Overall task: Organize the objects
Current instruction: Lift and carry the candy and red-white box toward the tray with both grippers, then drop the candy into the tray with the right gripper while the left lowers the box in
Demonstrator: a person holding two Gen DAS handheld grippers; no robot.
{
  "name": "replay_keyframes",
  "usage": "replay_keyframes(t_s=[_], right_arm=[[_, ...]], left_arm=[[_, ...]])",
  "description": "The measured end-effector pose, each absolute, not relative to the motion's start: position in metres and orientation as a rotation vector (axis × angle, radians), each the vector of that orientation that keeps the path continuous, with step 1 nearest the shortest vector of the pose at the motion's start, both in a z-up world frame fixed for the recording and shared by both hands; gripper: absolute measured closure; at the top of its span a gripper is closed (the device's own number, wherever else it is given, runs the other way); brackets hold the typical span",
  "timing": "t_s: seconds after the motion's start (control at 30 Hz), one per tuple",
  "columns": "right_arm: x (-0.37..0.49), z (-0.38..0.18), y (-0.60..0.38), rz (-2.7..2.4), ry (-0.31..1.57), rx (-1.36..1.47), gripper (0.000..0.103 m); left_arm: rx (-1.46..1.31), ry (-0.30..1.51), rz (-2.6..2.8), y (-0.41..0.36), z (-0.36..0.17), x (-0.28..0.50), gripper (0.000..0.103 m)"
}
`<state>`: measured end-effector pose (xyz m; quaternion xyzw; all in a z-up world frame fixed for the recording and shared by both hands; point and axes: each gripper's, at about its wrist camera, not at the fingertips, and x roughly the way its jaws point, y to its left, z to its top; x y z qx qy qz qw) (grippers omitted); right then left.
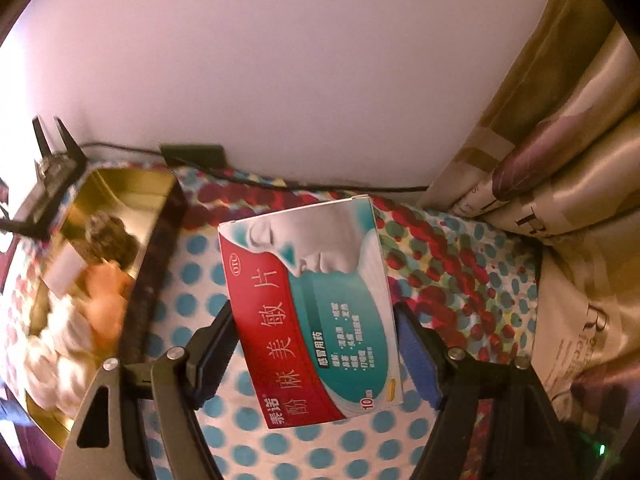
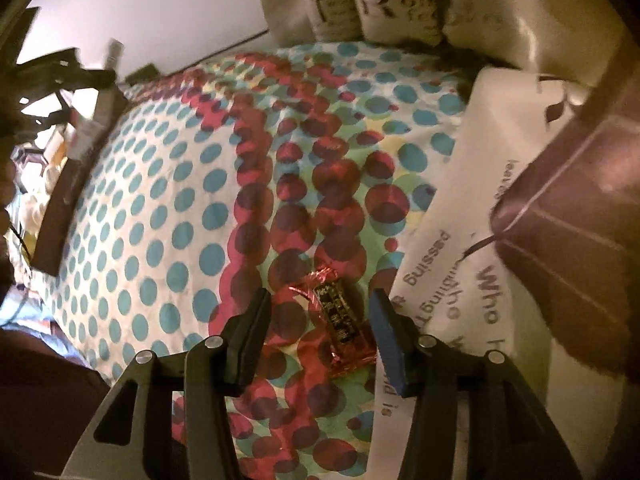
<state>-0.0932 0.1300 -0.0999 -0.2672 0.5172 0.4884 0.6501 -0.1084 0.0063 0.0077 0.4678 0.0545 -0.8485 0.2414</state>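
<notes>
Meanwhile left gripper [image 1: 312, 344] tilts downward, clamping medicine box [image 1: 308, 312].

Left tongs [image 1: 316, 336] clamped wide, tilted down; right tongs [image 2: 320, 340] parted, pointing steeply down.

You are looking at a gold tin [image 1: 120, 188] whose contents are smearing into a pale and orange blur, so nothing inside it is readable. The medicine box [image 1: 308, 308] is covering part of the spotted cloth [image 1: 192, 248] behind it. In the right wrist view, the black clutter [image 2: 60, 68] at the far left is blurring beyond recognition, and the picture's edge is cutting off the lettering on the printed fabric [image 2: 452, 304].
</notes>
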Motion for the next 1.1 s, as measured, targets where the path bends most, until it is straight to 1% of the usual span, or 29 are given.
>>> replay_keyframes(t_s=[0.13,0.17,0.33,0.5,0.53,0.57,0.6,0.63,0.83,1.1], right_arm=[[-0.095,-0.111,0.135,1.107,1.195,-0.652,0.054],[-0.096,-0.112,0.135,1.108,1.197,-0.659,0.054],[-0.099,-0.116,0.135,1.106,1.201,-0.669,0.054],[-0.099,-0.115,0.135,1.088,1.192,-0.683,0.059],[-0.1,-0.115,0.135,1.08,1.189,-0.685,0.065],[-0.1,-0.115,0.135,1.063,1.181,-0.692,0.076],[-0.1,-0.114,0.135,1.051,1.175,-0.701,0.083],[-0.1,-0.113,0.135,1.052,1.177,-0.701,0.085],[-0.113,-0.107,0.144,1.063,1.148,-0.697,0.086],[-0.151,-0.077,0.187,1.205,1.093,-0.629,0.086]], left_arm=[[1.249,0.092,-2.345,-0.006,0.023,-0.093,0.026],[1.236,0.052,-2.345,-0.007,0.027,-0.088,0.026],[1.243,0.02,-2.361,-0.014,0.033,-0.076,0.026],[1.248,-0.016,-2.348,-0.023,0.033,-0.068,0.026],[1.253,-0.02,-2.343,-0.025,0.033,-0.066,0.026],[1.266,-0.029,-2.339,-0.027,0.032,-0.065,0.026],[1.268,-0.031,-2.333,-0.029,0.032,-0.064,0.026],[1.27,-0.027,-2.329,-0.031,0.032,-0.062,0.026],[1.277,-0.05,-2.323,-0.04,0.036,-0.051,0.026],[1.256,-0.053,-2.292,-0.064,0.05,-0.03,0.026]])
